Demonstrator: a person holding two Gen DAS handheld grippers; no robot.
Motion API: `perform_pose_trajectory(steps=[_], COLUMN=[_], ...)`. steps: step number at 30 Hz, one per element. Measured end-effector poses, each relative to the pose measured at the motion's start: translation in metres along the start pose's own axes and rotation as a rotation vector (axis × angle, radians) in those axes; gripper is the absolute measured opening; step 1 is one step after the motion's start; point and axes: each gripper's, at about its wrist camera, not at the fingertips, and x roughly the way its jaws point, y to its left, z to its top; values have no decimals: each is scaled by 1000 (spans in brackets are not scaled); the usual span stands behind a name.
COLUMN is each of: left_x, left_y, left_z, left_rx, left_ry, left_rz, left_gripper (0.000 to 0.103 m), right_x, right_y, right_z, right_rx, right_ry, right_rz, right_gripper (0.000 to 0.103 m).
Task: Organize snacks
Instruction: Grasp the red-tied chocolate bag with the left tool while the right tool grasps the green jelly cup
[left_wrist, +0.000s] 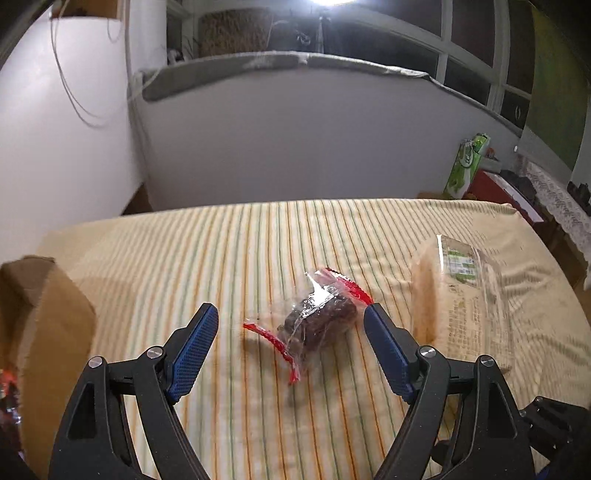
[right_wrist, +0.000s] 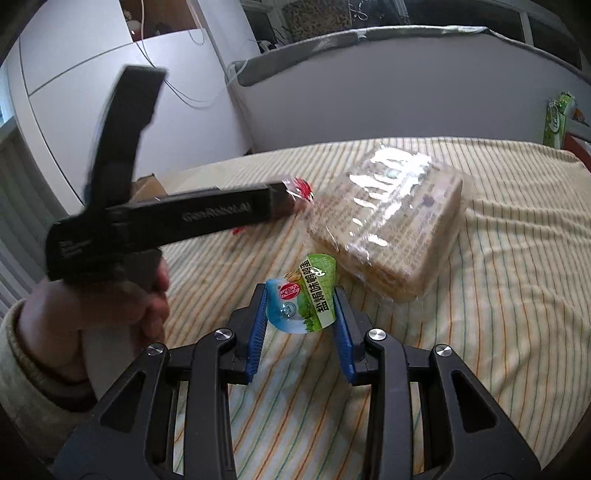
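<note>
A clear red-edged wrapper with a dark brown snack (left_wrist: 317, 319) lies on the striped cloth, between and just beyond the tips of my open left gripper (left_wrist: 291, 314). A large clear pack of pale crackers (left_wrist: 461, 295) lies to its right; it also shows in the right wrist view (right_wrist: 388, 225). My right gripper (right_wrist: 301, 291) is shut on a small green, blue and white snack packet (right_wrist: 304, 295), held above the cloth. The left gripper's body (right_wrist: 166, 218) and the hand crosses the right wrist view, partly hiding the red-edged wrapper (right_wrist: 301, 190).
A brown cardboard box (left_wrist: 44, 314) stands at the left edge of the cloth-covered surface (left_wrist: 258, 406); its corner shows in the right wrist view (right_wrist: 147, 184). A grey-white wall lies beyond the far edge. A green carton (left_wrist: 465, 166) and red furniture stand at the back right.
</note>
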Motion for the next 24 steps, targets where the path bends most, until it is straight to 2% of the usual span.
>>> perform_pose_trajectory(steps=[3,6,7,13,18,24], left_x=[4,15,17,17,13,-20], left_y=[0,0,-1,-3,5,6], left_z=[-1,0,1,0,0,-4], left_rx=[2,20,24,33,11,44], left_ry=[32,79,89,85,64,-60], left_rz=[-34,-57,-55,-77,-109,-88], left_gripper=[78,59,49,37,32,30], right_x=[0,-2,-3,3,4,4], right_y=[-1,-10,-13,-12,-13,-14], right_z=[3,7,7,4,0,0], right_rx=[1,36,48,56,63,67], right_ry=[-8,-22,-26,-28,-31,-31], right_rz=[9,30,29,17,20,30], right_gripper=[35,35,35,35,35,35])
